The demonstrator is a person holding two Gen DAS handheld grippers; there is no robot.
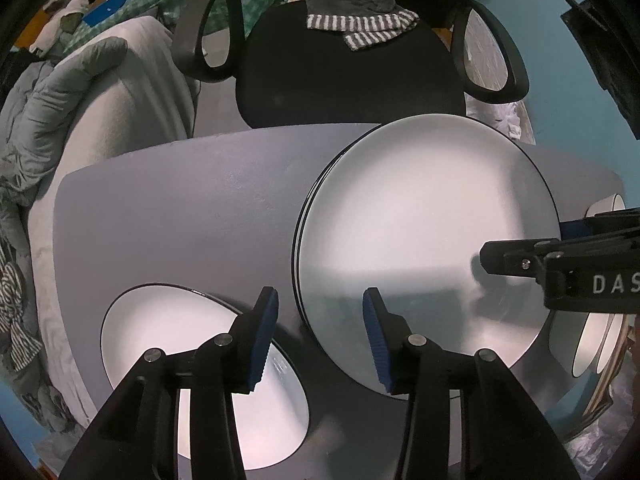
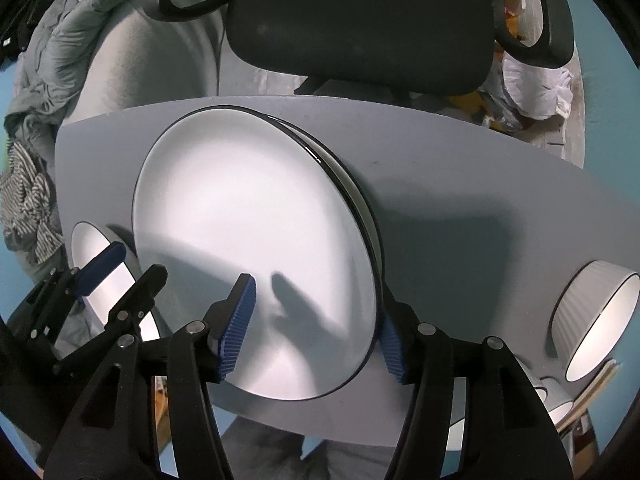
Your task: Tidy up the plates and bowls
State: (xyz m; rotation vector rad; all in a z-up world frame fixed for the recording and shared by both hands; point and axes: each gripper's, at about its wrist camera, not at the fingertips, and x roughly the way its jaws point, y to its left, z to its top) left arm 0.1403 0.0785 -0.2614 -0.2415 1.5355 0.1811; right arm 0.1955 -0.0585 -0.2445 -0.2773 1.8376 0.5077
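A stack of large white plates with black rims sits on the grey table. It also shows in the right wrist view. My right gripper is open, one finger over the top plate and the other at its right edge. It enters the left wrist view from the right. My left gripper is open and empty, between the stack and a smaller white plate at the near left. That plate shows in the right wrist view under my left gripper.
A ribbed white bowl lies at the table's right end, with more white dishes below it. A black office chair stands behind the table. Bedding and clothes lie to the left.
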